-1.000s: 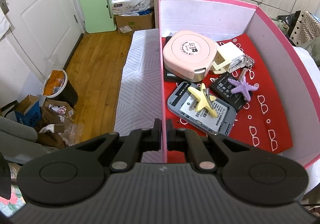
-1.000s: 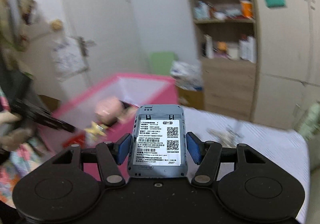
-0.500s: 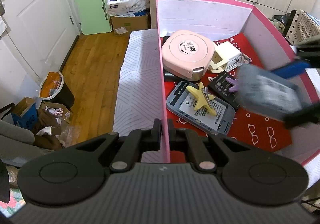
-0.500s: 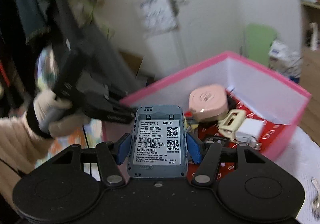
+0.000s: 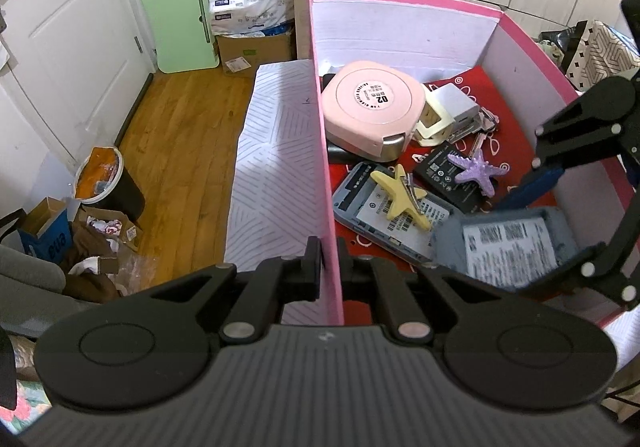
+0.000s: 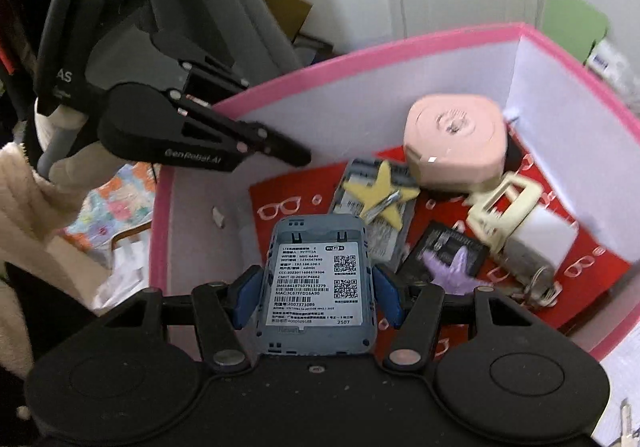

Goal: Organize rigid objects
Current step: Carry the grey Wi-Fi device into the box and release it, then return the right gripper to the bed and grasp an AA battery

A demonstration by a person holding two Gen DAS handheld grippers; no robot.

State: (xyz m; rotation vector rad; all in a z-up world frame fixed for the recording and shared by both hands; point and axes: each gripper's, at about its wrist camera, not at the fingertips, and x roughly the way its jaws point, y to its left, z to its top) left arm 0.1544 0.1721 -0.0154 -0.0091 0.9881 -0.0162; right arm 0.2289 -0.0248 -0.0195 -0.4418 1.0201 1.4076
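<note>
My left gripper is shut on the near left wall of the pink box, also seen as the left gripper on the pink box rim. My right gripper is shut on a grey pocket router, label up. It hangs inside the box, low over the red floor, at the near right: right gripper, router. In the box lie a pink round case, a second grey router under a yellow starfish clip, a purple starfish on a black battery, a cream claw clip and a white charger.
The box stands on a striped white cover. Beyond it are a wood floor, a bin, cardboard boxes and a green board. A person's hand and fleecy sleeve hold the left gripper. Keys lie by the charger.
My right gripper has swung in from the right with the grey router and come down inside the pink box. The left gripper has stayed clamped on the box wall.
</note>
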